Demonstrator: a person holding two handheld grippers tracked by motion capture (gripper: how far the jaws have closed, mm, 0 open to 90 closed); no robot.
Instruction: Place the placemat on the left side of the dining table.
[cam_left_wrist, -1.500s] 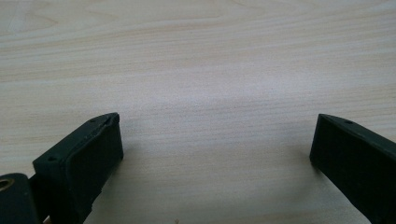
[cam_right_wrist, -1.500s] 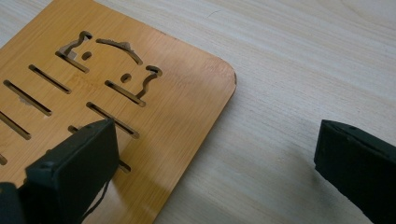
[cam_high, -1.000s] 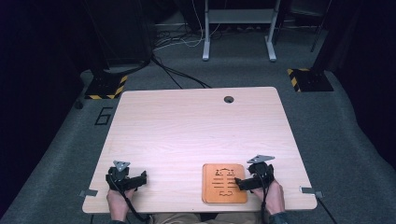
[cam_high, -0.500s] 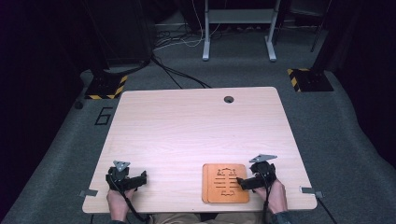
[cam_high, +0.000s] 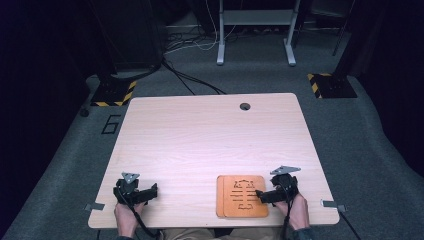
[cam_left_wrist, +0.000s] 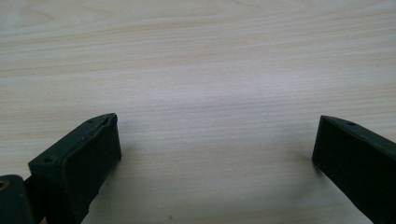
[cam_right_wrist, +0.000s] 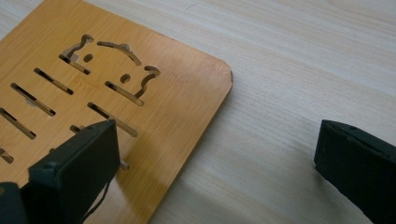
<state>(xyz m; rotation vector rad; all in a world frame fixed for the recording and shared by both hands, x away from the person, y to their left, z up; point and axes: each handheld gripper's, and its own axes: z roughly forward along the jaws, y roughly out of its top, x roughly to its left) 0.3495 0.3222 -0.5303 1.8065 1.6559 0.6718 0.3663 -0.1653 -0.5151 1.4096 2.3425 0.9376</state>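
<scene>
An orange-brown wooden board (cam_high: 242, 196) with cut-out slots and a cat-like outline lies flat near the table's front edge, right of centre. In the right gripper view the board (cam_right_wrist: 93, 93) fills the left side, its rounded corner near the middle. My right gripper (cam_high: 261, 194) is open at the board's right edge; one jaw hangs over the board, the other over bare table (cam_right_wrist: 299, 74). My left gripper (cam_high: 150, 190) rests open near the front left, with only wood grain between its jaws in the left gripper view (cam_left_wrist: 215, 149).
The light wooden table (cam_high: 210, 135) has a round cable hole (cam_high: 244, 106) near its far edge. Beyond it, cables (cam_high: 190, 77), a metal desk frame (cam_high: 255, 35) and yellow-black striped bases (cam_high: 327, 85) sit on grey carpet.
</scene>
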